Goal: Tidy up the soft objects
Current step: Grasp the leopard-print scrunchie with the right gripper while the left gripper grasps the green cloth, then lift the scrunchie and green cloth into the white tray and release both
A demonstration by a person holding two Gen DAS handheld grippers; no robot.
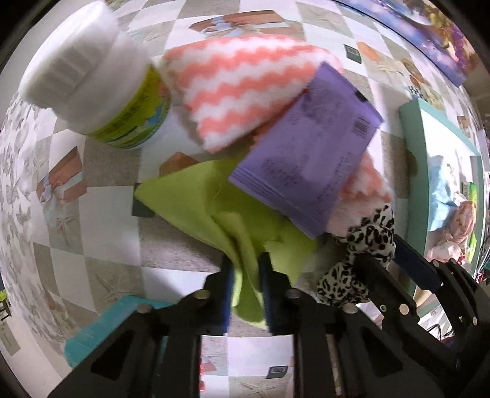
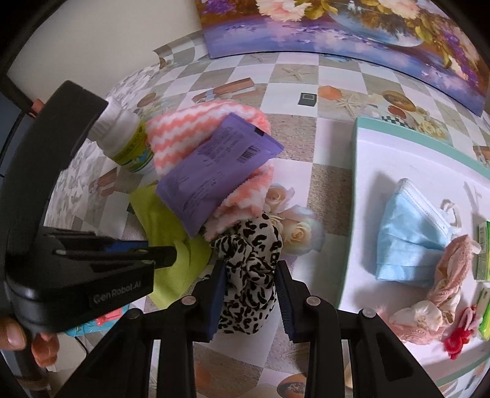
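My left gripper (image 1: 246, 275) is shut on a lime green cloth (image 1: 196, 202), which also shows in the right wrist view (image 2: 162, 220). My right gripper (image 2: 249, 275) is shut on a leopard-print scrunchie (image 2: 248, 269), seen at the right of the left wrist view (image 1: 361, 251). A pink-and-white zigzag towel (image 1: 239, 91) lies behind them with a purple packet (image 1: 309, 159) on top of it. The towel (image 2: 190, 128) and packet (image 2: 214, 171) also show in the right wrist view. The left gripper's black body (image 2: 76, 260) fills that view's left side.
A white bottle with a green label (image 1: 101, 82) stands left of the towel. A white tray with a teal rim (image 2: 355, 171) at the right holds a blue face mask (image 2: 410, 232), pink fabric items (image 2: 441, 281) and green packets (image 2: 484, 254). A flower painting (image 2: 337, 27) stands behind.
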